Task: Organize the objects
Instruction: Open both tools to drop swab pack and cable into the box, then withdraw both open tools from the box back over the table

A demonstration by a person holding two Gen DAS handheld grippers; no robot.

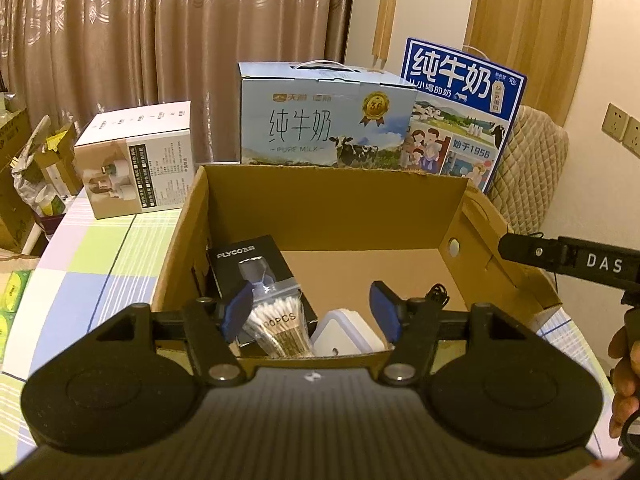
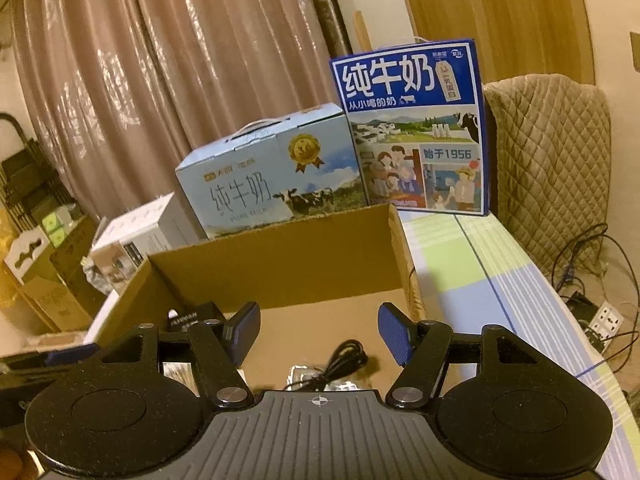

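Left claw (image 1: 312, 312) spread wide, empty, over near rim of open cardboard box (image 1: 332, 208), cotton swab bag (image 1: 278, 330) at 6 o'clock inside box, FLYCO box (image 1: 250, 260) at 9, white case (image 1: 346, 334) beside swabs, right claw (image 2: 318, 334) agape, empty, black cable (image 2: 340, 360) beneath, checked tabletop (image 2: 492, 280).

Ahead of you, long pleated brown curtains (image 1: 152, 32) with a pale woven pattern hang across the far side of the room, catching warm, dim indoor light. To their right stands a plain cream wall (image 1: 364, 12), then a tall rounded panel of light wood (image 1: 528, 20). You can see beige wall sockets (image 1: 624, 128) on the cream wall at the far right. A tan quilted chair back (image 2: 552, 152) rises just beyond the worktop's far right corner. The worktop (image 2: 492, 280) wears a checked cloth of pale green, blue and white. Black cables and a white power strip (image 2: 606, 318) lie on the floor by its right edge.
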